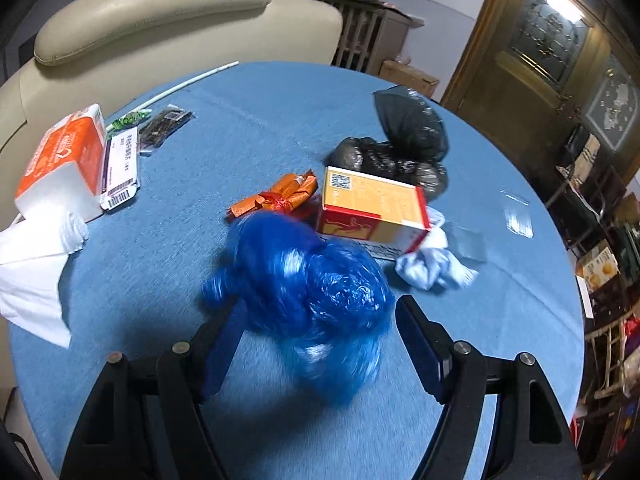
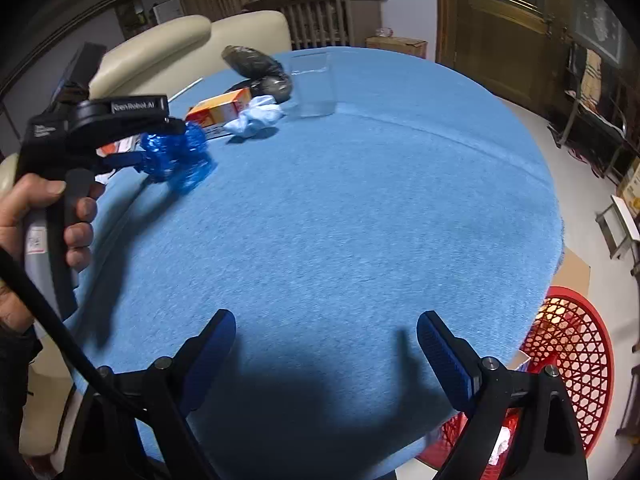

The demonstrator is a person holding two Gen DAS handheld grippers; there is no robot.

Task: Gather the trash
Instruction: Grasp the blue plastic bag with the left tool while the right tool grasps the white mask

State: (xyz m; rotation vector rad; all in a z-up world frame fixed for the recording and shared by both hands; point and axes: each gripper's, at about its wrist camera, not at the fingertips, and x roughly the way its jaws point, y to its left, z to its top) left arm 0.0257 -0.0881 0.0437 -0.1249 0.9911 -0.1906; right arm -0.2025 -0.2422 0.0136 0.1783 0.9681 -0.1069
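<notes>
Left gripper (image 1: 320, 320) open around blue bag (image 1: 312, 300), not clamped; light, crinkly, slippery, so pinch mid-bunch. Right gripper (image 2: 326, 334) wide, empty.

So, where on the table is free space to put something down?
The wide bare cloth in front of the right gripper, out to the edge above the red basket, is free. It is crowded near the box, blue bag, black bags and tissue pack.
</notes>
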